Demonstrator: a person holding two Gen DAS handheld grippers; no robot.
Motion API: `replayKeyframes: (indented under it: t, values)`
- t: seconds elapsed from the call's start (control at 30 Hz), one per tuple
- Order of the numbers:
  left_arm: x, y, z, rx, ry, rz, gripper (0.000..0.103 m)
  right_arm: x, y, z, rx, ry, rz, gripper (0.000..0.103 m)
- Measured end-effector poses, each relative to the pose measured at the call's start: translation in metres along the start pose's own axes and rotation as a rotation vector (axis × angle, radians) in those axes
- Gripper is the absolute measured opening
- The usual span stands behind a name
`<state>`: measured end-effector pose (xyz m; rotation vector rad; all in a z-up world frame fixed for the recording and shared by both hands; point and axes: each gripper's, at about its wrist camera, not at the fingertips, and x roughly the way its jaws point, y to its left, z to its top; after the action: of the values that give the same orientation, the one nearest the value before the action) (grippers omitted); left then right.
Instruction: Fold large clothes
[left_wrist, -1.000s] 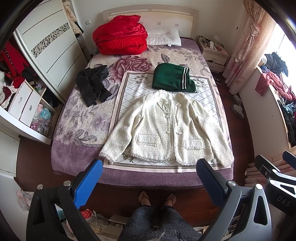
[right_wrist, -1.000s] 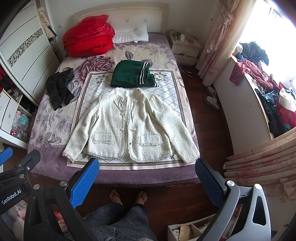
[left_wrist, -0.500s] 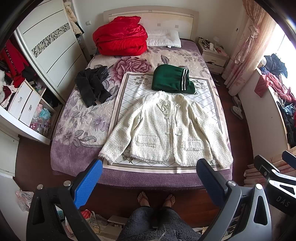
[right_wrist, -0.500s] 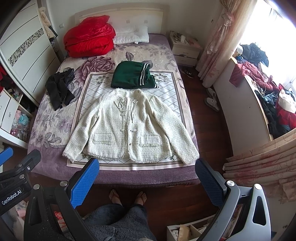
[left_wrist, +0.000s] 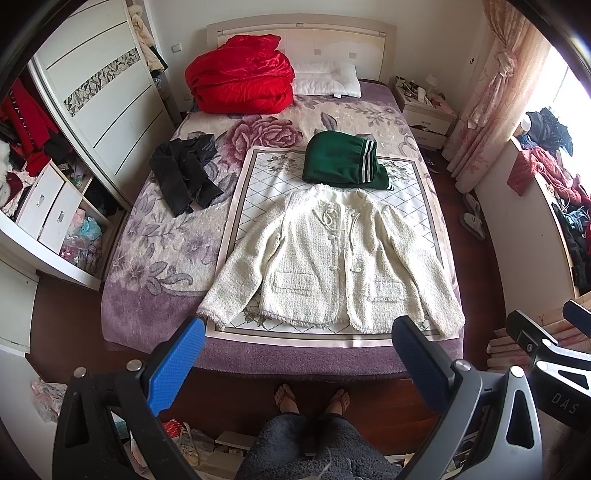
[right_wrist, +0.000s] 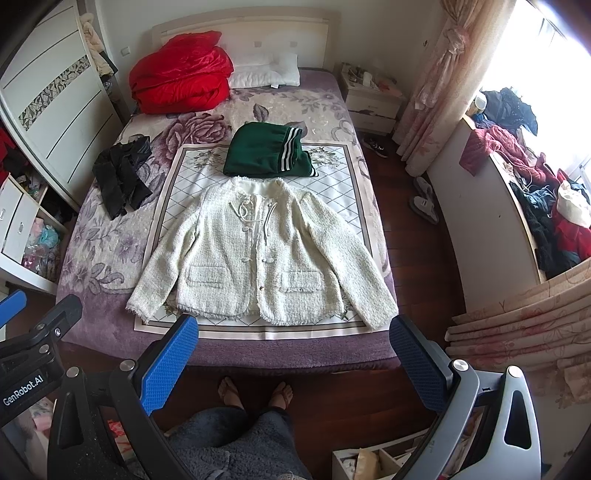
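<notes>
A: Where does the cream jacket (left_wrist: 332, 258) lie?

B: Flat, front up, on the patterned mat (left_wrist: 258, 177) spread over the bed (left_wrist: 155, 258). Sleeves angled out and down. Hem just short of the mat's near border; the right cuff (right_wrist: 380, 314) reaches the mat's corner, close to the bed's foot edge.

A: Left gripper (left_wrist: 295, 354)?

B: Held above the floor at the foot of the bed, fingers (left_wrist: 177, 365) wide apart, nothing between them. Clear of the fabric.

A: Right gripper (right_wrist: 291, 350)?

B: Same: fingers (right_wrist: 170, 362) spread wide, empty, off the bed. (Each tool shows at the edge of the other's view.)

A: Neighbours?

B: Folded green garment (left_wrist: 343, 162) touching the jacket's collar, at the mat's far end. Black garment (left_wrist: 184, 177) crumpled on the blanket, well apart to the left. Red quilt (left_wrist: 240, 77) and pillow (left_wrist: 325, 79) by the headboard.

A: Open room?

B: Bare mat left of the left sleeve. Strip of wooden floor (right_wrist: 406, 236) along the right of the bed; slippers (right_wrist: 424, 203) lie on it. Person's feet (right_wrist: 255, 395) stand at the foot edge.
</notes>
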<state>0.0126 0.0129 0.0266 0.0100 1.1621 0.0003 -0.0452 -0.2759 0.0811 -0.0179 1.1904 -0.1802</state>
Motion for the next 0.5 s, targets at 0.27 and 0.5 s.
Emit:
replayKeyframes:
  t: [0.27, 0.5]
  values:
    - [-0.001, -0.0013, 0.0008, -0.001, -0.001, -0.002, 0.103, -0.0005, 0.0011, -0.0003, -0.002, -0.003, -0.002, 0.103]
    - [-0.0017, -0.0026, 0.0017, -0.002, -0.004, -0.003, 0.103, -0.0053, 0.0013, 0.0064, -0.004, -0.008, 0.0, 0.103]
